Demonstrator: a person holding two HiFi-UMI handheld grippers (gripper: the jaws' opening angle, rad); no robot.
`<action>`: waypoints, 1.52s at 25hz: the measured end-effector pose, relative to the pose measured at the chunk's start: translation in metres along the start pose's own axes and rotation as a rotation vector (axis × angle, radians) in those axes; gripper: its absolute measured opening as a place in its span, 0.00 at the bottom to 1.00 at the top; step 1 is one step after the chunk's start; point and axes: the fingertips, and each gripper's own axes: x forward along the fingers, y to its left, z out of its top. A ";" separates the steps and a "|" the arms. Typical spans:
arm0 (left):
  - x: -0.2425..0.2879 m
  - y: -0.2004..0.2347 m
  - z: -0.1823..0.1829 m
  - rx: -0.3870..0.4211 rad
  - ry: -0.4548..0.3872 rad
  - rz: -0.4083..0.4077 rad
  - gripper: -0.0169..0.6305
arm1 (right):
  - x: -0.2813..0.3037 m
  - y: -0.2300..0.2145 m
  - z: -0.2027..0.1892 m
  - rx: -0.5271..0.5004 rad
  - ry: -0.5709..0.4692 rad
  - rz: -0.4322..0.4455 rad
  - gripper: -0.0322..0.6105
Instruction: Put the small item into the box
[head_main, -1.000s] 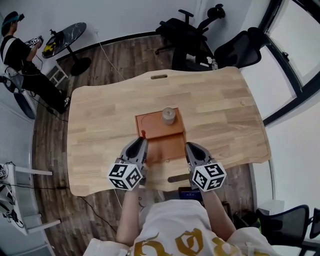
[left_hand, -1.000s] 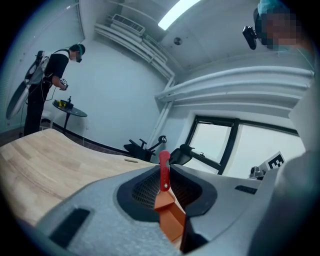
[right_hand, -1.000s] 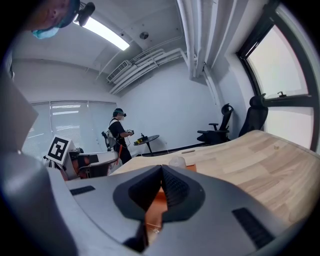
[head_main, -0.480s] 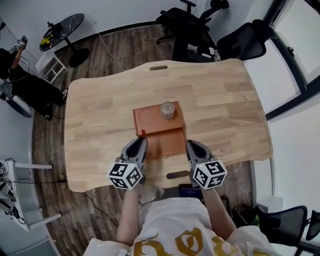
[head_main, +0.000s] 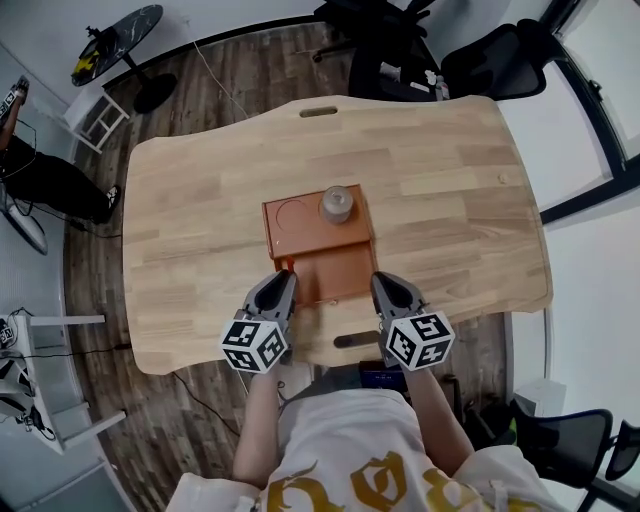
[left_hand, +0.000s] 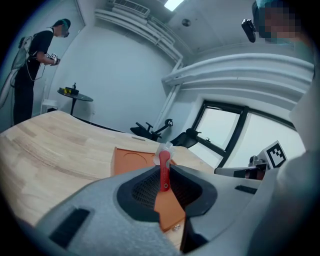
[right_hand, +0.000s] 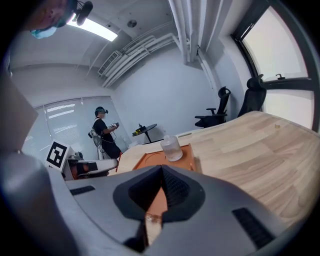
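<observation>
Pinching a slim red stick-shaped item (left_hand: 164, 173), left gripper (left_hand: 164, 167) has both jaws clamped on it from either side; the item stands roughly upright in the grip, its top end poking past the jaw tips. In the head view the red item (head_main: 286, 266) sits at the left gripper (head_main: 282, 278) tip, right at the left edge of the flat orange-brown box (head_main: 300, 236), about where its far section meets the near one. Can't tell if it touches the box.

Right gripper (right_hand: 161, 170): jaws pressed together, nothing between them. In the head view the right gripper (head_main: 386, 284) tip is just beside the box's near right corner.

The box lies mid-way across the light wooden table (head_main: 200, 220), closer to the person's edge. The far section has a round recess on the left and a small clear glass jar (head_main: 337, 204) standing upright on the right. The near section is a plain flat panel. The same jar (right_hand: 172, 148) and box (right_hand: 156, 161) show past the right jaws; the box (left_hand: 131, 159) also shows past the left ones.

Both grippers are near the table's near edge, flanking the box's near section.

Background: a person in dark clothes (left_hand: 29, 65) standing well away, black office chairs (head_main: 490, 60) beyond the far edge, a small round dark side table (head_main: 115, 40).
</observation>
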 end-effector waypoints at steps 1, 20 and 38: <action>0.002 0.002 -0.003 0.001 0.011 0.001 0.12 | 0.002 -0.001 -0.002 0.003 0.005 -0.001 0.07; 0.044 0.021 -0.060 0.058 0.310 -0.044 0.12 | 0.038 -0.022 -0.026 0.024 0.116 -0.032 0.07; 0.086 0.002 -0.095 0.194 0.652 -0.095 0.12 | 0.046 -0.045 -0.027 0.035 0.125 -0.081 0.07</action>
